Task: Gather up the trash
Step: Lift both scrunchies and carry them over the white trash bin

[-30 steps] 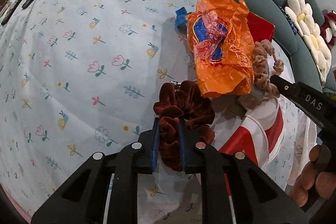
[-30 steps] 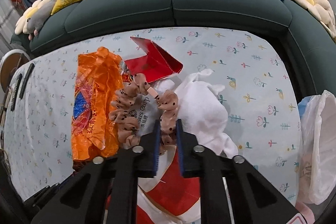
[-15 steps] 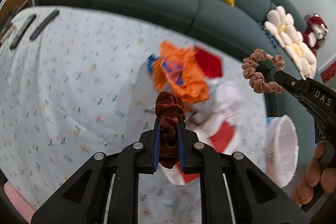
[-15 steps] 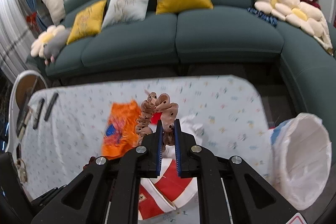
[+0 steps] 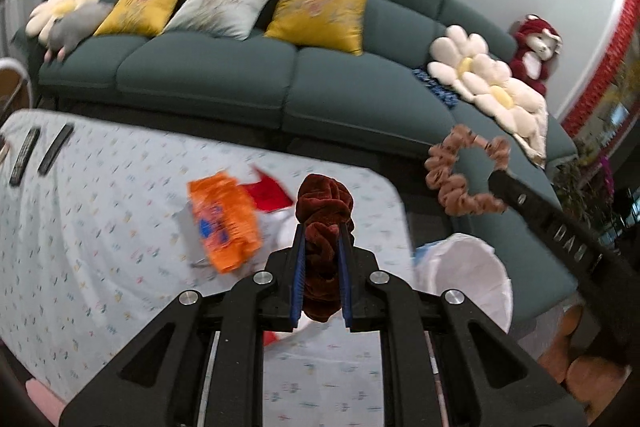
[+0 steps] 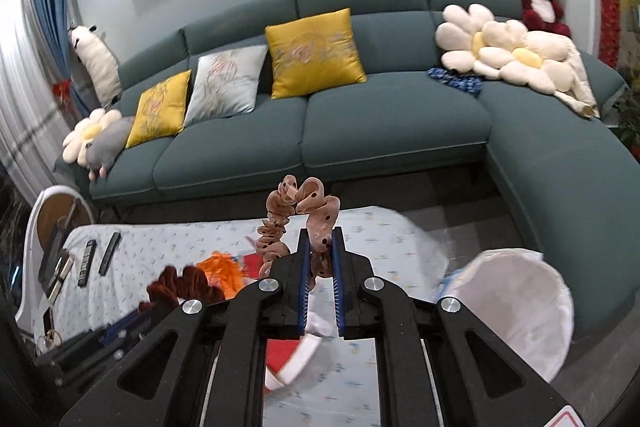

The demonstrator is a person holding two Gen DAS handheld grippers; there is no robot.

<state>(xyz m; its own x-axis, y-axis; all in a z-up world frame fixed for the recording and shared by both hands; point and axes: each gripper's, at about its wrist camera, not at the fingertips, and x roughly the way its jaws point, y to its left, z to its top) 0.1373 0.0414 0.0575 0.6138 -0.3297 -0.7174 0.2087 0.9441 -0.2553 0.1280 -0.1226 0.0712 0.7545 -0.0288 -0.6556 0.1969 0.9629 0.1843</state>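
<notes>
Each claw, the left claw (image 5: 322,247) and the right claw (image 6: 320,257), is matte black plastic with triangular cut-outs, silver round screw heads, blue ribbed pads on its fingers (image 5: 299,267), and pale lettering along one side.

Plush velvet scrunchie (image 5: 324,223), thin dotted fabric scrunchie (image 6: 298,223), crinkly glossy orange plastic wrapper (image 5: 224,219).
</notes>
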